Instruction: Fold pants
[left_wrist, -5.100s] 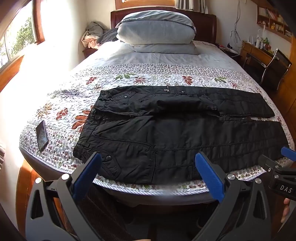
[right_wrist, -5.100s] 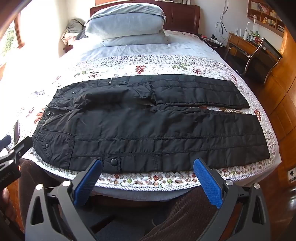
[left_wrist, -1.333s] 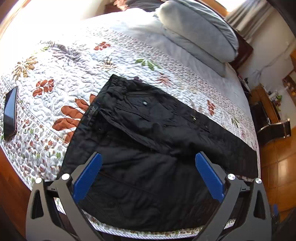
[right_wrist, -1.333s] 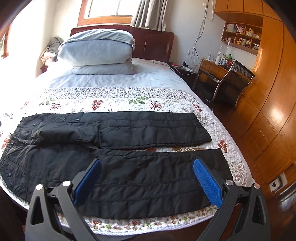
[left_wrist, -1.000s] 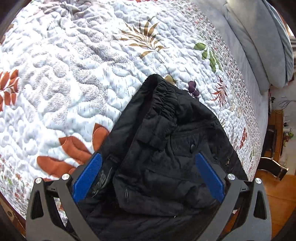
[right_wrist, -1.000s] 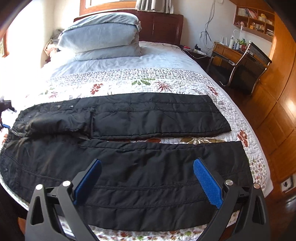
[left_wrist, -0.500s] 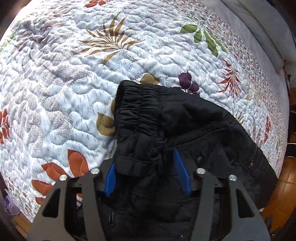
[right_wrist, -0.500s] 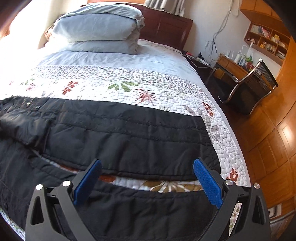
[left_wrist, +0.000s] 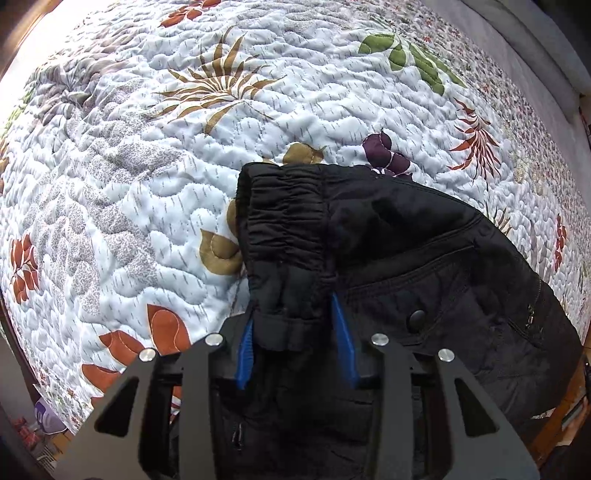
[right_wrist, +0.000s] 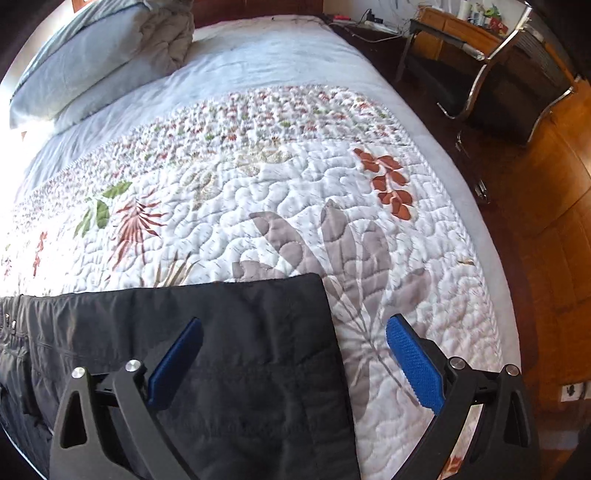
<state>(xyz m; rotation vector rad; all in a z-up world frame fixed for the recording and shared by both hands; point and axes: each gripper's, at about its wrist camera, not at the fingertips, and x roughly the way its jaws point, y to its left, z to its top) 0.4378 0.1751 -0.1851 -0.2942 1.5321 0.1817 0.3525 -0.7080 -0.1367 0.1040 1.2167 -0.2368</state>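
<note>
Where black pants cross the quilt, left hand-held gripper clamping their waistband, right hand-held gripper agape.

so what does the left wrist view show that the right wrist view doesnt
Only the left wrist view: the left tool, its jaws just closed onto the gathered waistband and pinching it, plus a snap button on the pants.

Only the right wrist view: the right tool, open over the leg hem, gripping nothing; the pillows, a chair and the wooden floor.

Both: the black pants lying on the floral quilt.
</note>
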